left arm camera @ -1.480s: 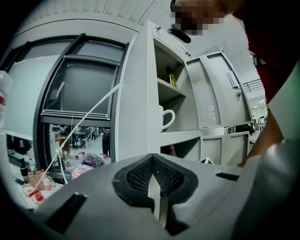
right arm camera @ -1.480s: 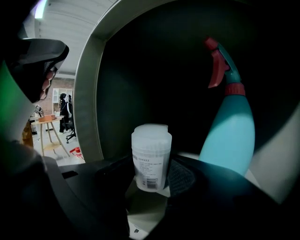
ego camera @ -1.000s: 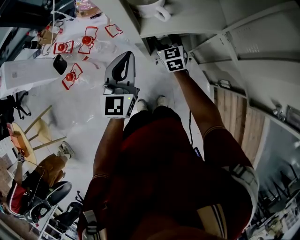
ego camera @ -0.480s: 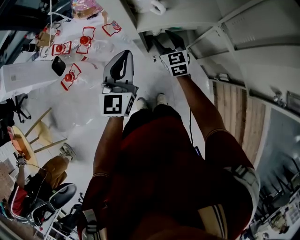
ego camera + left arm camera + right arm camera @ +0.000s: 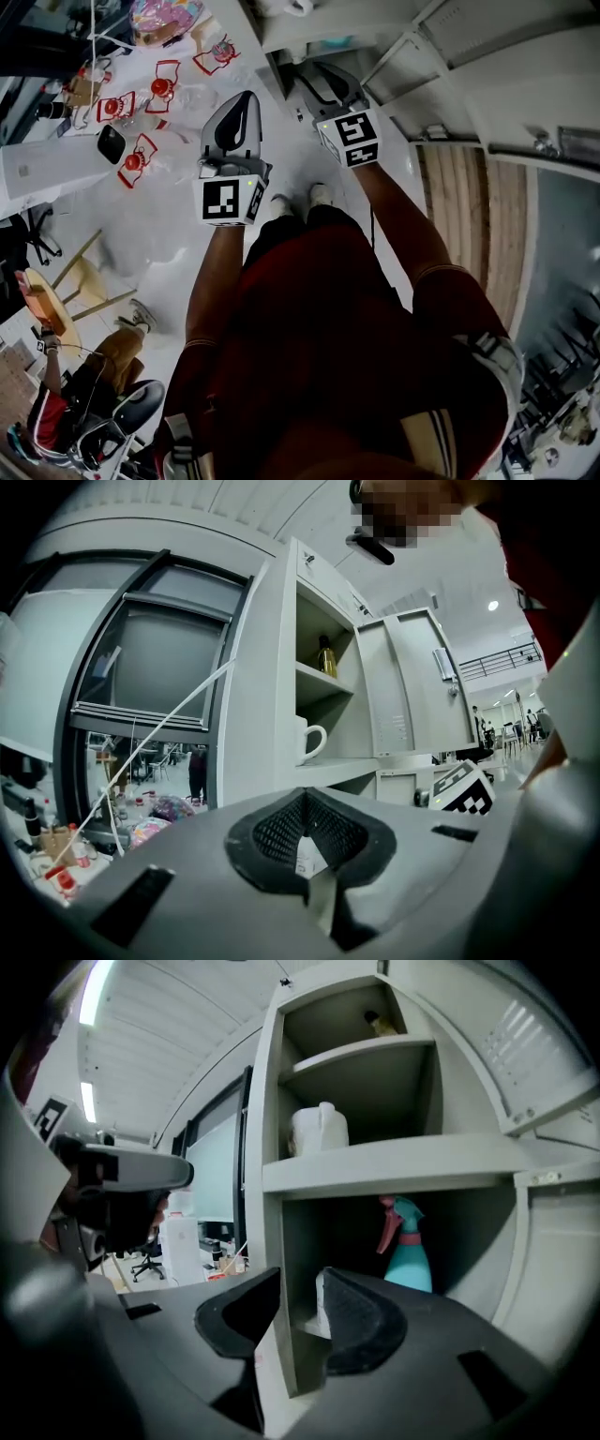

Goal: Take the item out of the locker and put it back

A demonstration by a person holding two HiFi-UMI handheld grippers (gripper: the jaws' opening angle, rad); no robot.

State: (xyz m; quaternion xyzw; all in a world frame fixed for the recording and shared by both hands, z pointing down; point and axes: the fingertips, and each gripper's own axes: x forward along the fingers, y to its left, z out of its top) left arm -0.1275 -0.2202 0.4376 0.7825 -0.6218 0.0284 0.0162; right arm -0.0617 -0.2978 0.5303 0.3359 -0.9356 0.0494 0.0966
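- Your right gripper (image 5: 298, 1290) has drawn back from the locker (image 5: 394, 1162), its jaws closing on nothing.
- Bottle (image 5: 410, 1255) stands upright in the lower compartment, ahead-right of it.
- Left gripper (image 5: 305, 834) is pressed together, farther off.

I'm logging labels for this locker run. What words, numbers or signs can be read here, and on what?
None can be read.
Left marker cube: black square pattern, no letters.
Right marker cube: the same.
Locker door: faint marks, too blurred to read.
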